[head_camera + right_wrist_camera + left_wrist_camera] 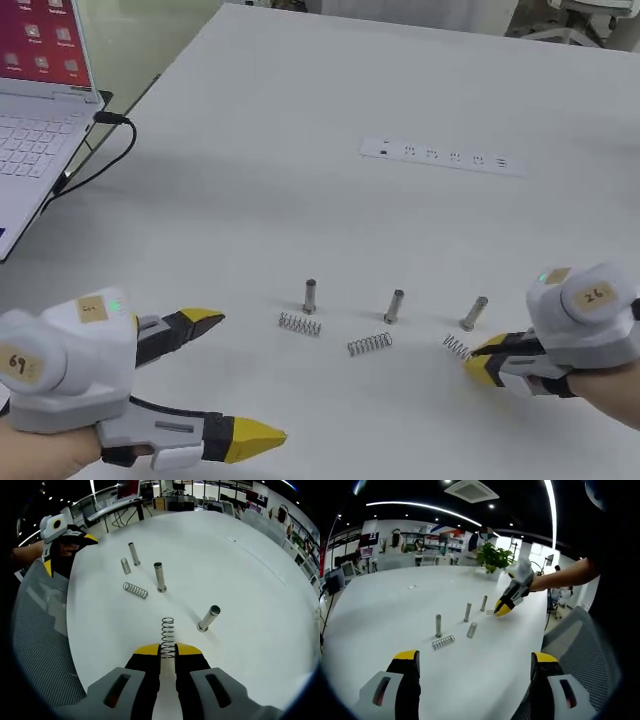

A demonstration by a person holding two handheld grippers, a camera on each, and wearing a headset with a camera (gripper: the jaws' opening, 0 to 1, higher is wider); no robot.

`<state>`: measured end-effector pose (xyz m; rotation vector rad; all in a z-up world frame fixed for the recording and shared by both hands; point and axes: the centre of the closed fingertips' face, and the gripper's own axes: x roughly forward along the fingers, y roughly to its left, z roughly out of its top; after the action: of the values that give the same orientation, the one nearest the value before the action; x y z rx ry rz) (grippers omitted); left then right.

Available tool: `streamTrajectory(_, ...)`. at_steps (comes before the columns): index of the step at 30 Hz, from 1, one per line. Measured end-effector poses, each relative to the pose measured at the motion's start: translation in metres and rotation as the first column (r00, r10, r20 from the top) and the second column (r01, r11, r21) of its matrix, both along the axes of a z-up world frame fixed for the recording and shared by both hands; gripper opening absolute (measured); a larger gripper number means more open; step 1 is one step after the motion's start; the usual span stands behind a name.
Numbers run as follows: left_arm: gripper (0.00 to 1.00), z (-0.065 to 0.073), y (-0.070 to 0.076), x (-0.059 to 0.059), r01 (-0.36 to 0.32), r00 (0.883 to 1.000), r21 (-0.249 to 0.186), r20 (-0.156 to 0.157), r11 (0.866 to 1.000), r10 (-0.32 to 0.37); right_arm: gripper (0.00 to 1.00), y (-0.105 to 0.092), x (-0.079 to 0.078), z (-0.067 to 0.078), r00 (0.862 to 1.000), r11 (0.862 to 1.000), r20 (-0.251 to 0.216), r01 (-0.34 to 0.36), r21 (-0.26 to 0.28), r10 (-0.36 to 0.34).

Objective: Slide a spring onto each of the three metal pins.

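Spring (pixel 168 630) pinched at its near end between the right gripper (pixel 168 652) jaws.
It lies on the table (pixel 300 200) at 4 o'clock of 3 pins (pixel 395 305); left gripper (pixel 245 377), 8 o'clock, gapes wide.

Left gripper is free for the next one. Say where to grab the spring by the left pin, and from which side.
Probably near one end, jaws across the coils, coming down from the person's side. The spring lies flat just in front of the upright left pin, so that side looks open, and the other end is left free to thread on.
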<state>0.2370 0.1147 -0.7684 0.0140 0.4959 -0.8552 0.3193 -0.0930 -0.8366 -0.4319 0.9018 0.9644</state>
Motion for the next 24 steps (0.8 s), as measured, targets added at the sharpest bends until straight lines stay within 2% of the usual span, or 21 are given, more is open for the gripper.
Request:
streamTrajectory(5, 0.89, 0.009, -0.003, 0.009, 0.02, 0.999, 0.006, 0.032, 1.0, -0.02, 0.08, -0.001, -0.001, 0.009, 1.0, 1.0, 0.014, -0.007, -0.001, 0.007)
streamTrajectory(7, 0.9, 0.015, -0.004, 0.015, 0.019, 0.998, 0.0, 0.059, 1.0, -0.019, 0.08, -0.002, -0.001, 0.011, 1.0, 1.0, 0.018, -0.009, 0.0, 0.009)
streamTrajectory(10, 0.9, 0.019, -0.006, 0.022, 0.02, 0.997, -0.014, 0.073, 1.0, -0.019, 0.08, -0.001, -0.003, 0.018, 1.0, 1.0, 0.023, -0.012, 0.006, 0.012)
streamTrajectory(13, 0.91, 0.022, -0.014, 0.025, 0.037, 0.995, -0.023, 0.089, 0.999, -0.034, 0.08, 0.0, -0.004, 0.023, 0.999, 1.0, 0.041, -0.029, 0.003, 0.029)
streamTrajectory(14, 0.91, 0.023, -0.016, 0.025, 0.043, 0.994, -0.023, 0.098, 0.999, -0.041, 0.08, 0.0, -0.004, 0.025, 0.997, 0.999, 0.06, -0.039, -0.005, 0.04)
streamTrajectory(17, 0.9, 0.024, -0.023, 0.024, 0.06, 0.993, -0.026, 0.105, 0.998, -0.057, 0.08, 0.001, -0.008, 0.029, 0.995, 0.998, 0.087, -0.056, -0.017, 0.058)
streamTrajectory(21, 0.88, 0.024, -0.03, 0.023, 0.075, 0.993, -0.042, 0.099, 0.996, -0.071, 0.08, 0.003, -0.013, 0.032, 0.994, 0.998, 0.094, -0.063, -0.005, 0.063)
streamTrajectory(24, 0.86, 0.023, -0.037, 0.022, 0.079, 0.994, -0.084, 0.085, 0.993, -0.072, 0.08, 0.006, -0.019, 0.034, 0.991, 0.997, 0.102, -0.082, 0.0, 0.081)
